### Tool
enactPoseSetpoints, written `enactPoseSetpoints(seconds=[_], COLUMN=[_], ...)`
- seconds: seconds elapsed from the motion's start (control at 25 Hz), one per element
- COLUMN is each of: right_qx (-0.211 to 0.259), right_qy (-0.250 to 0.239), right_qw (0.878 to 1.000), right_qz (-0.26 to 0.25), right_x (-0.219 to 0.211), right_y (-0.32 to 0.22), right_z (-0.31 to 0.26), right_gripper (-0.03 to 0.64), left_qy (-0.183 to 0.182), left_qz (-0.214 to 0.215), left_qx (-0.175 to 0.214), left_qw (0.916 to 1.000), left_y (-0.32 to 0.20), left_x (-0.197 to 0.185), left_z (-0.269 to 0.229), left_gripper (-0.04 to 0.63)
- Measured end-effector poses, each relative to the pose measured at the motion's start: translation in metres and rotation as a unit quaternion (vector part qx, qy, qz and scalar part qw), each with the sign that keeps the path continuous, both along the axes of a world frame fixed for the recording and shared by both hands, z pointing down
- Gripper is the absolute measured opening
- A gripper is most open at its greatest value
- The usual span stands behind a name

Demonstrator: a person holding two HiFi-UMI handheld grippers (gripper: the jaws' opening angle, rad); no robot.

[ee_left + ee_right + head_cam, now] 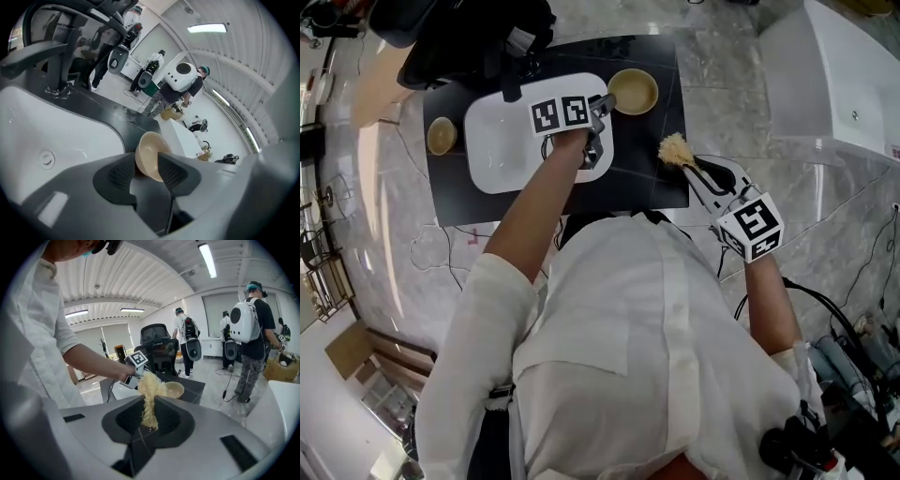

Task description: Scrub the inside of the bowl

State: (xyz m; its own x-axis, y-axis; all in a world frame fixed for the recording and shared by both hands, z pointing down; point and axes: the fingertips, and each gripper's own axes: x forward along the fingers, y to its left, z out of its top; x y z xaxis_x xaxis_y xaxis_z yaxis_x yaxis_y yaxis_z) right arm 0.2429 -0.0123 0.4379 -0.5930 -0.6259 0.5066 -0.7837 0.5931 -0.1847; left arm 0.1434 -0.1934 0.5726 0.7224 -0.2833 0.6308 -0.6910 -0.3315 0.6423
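Note:
A tan bowl (pixel 633 91) stands on the black table (pixel 652 183), just right of a white basin (pixel 502 141). My left gripper (pixel 605 103) reaches over the basin to the bowl's near-left rim. In the left gripper view the bowl's rim (pixel 150 143) stands between the jaws of the left gripper (pixel 147 159), which are open and loose around it. My right gripper (pixel 694 169) is shut on a pale fibrous scrubber (pixel 675 148), held a little right of and nearer than the bowl. The right gripper view shows the scrubber (pixel 149 392) pinched in the right gripper (pixel 150 417), with the bowl (pixel 174 390) beyond.
A small tan bowl (pixel 442 136) sits at the basin's left. A black office chair (pixel 459 37) stands behind the table. A white counter (pixel 834 84) lies to the right. People with backpacks (pixel 251 319) stand across the room. Cables lie on the floor.

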Motion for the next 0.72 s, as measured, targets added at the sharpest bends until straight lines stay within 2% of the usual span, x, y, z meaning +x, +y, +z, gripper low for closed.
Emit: enactPoseSetpoints(seconds=[0.2,0.36,0.4,0.44,0.56,0.72], right_qx=[-0.006,-0.012,-0.014,-0.016,-0.020,-0.015], right_qy=[-0.005,-0.010,-0.012,-0.015,-0.022,-0.022], right_qw=[1.000,1.000,1.000,1.000,1.000,1.000], right_qz=[0.007,0.009,0.009,0.009,0.005,-0.004], right_x=[0.014,0.021,0.023,0.024,0.023,0.017], right_y=[-0.004,-0.008,-0.010,-0.010,-0.011,-0.017], right_z=[0.008,0.012,0.013,0.013,0.013,0.014], right_gripper=[0.050,0.051,0.050,0.050,0.051,0.051], left_qy=[-0.021,-0.016,-0.017,-0.021,-0.048,-0.097], left_qz=[-0.006,-0.003,0.001,0.004,0.011,0.048], left_qx=[-0.028,-0.058,-0.064,-0.065,-0.052,-0.005], left_qw=[0.9994,0.9982,0.9978,0.9976,0.9974,0.9942], left_y=[-0.014,-0.018,-0.018,-0.018,-0.016,-0.011], left_x=[0.003,0.012,0.015,0.016,0.011,-0.001], left_z=[0.025,0.040,0.042,0.043,0.042,0.028], left_gripper=[0.133,0.131,0.127,0.094,0.021,0.012])
